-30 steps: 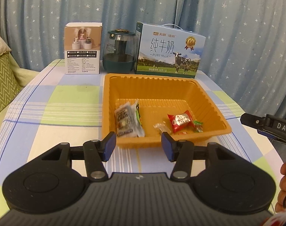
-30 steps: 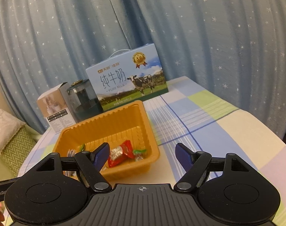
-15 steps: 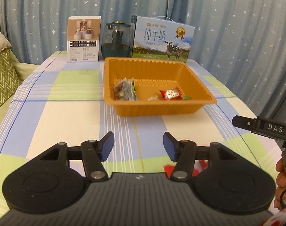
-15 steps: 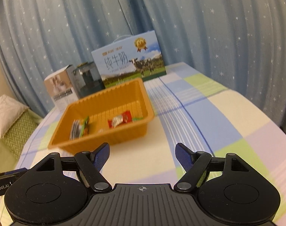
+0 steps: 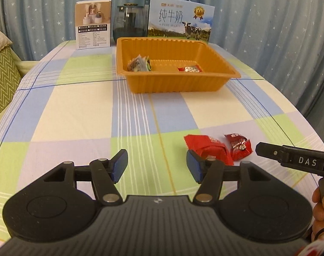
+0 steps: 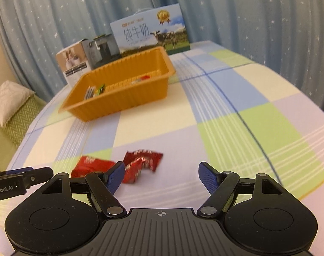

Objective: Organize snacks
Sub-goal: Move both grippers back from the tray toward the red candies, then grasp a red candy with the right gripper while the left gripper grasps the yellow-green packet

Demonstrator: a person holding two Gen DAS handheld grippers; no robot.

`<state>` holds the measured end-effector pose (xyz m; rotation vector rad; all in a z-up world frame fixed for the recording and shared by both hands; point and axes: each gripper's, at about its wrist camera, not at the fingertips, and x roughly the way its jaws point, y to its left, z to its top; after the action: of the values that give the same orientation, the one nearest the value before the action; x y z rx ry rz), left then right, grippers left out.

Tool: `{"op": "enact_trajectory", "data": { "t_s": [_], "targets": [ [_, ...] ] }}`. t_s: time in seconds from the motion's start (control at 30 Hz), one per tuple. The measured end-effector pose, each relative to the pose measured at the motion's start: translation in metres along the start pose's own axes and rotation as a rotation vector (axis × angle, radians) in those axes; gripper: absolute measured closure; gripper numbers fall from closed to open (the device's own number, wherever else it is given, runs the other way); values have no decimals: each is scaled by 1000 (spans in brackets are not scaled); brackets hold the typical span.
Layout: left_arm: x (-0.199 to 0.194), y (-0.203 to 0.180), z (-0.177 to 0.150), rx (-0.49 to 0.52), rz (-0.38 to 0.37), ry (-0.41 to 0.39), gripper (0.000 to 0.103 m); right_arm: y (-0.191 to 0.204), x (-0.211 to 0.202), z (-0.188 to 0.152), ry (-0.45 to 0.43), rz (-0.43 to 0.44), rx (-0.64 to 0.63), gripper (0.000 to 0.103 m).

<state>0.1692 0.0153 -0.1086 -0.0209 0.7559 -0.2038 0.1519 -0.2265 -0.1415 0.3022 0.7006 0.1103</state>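
Left wrist: red snack (image 5: 208, 148) behind right-side fingers (image 5: 193, 166).

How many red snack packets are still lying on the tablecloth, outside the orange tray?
2. A larger red packet lies just beyond the left gripper, and a smaller, shinier red packet sits right of it. More could be hidden below the grippers.

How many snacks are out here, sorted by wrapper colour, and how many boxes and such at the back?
Red snacks: 3 — two on the cloth, one in the tray
Grey-green packets in the tray: 1 bunch, number unclear
Orange tray: 1
Boxes: 2 — milk box, small box
Dark jar: 1
Total: 8
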Motion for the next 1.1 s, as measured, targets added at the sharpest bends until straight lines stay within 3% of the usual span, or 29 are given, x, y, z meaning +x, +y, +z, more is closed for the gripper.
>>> {"op": "enact_trajectory", "data": {
  "t_s": [0.17, 0.2, 0.27, 0.4, 0.63, 0.87, 1.0, 1.1],
  "targets": [
    [1, 1, 0, -9, 2, -7, 43, 6, 6, -2, 7, 44, -12, 28],
    [2, 1, 0, -10, 2, -5, 43, 8, 8, -3, 13, 50, -17, 31],
    [4, 1, -1, -10, 0, 1, 42, 11, 15, -3, 31, 61, -29, 48],
    [7, 2, -1, -13, -4, 11, 42, 13, 24, -3, 37, 68, -24, 53],
    [10, 5, -3, -24, -13, 26, 41, 20, 35, -3, 56, 91, -35, 80],
    [16, -3, -6, 3, -65, 51, 41, 17, 32, -3, 56, 79, -18, 83],
    [19, -8, -4, -16, -137, 59, 41, 14, 28, -4, 56, 70, -6, 84],
    [24, -19, -2, 60, -118, 58, 41, 9, 25, -3, 57, 61, 13, 84]
  ]
}}
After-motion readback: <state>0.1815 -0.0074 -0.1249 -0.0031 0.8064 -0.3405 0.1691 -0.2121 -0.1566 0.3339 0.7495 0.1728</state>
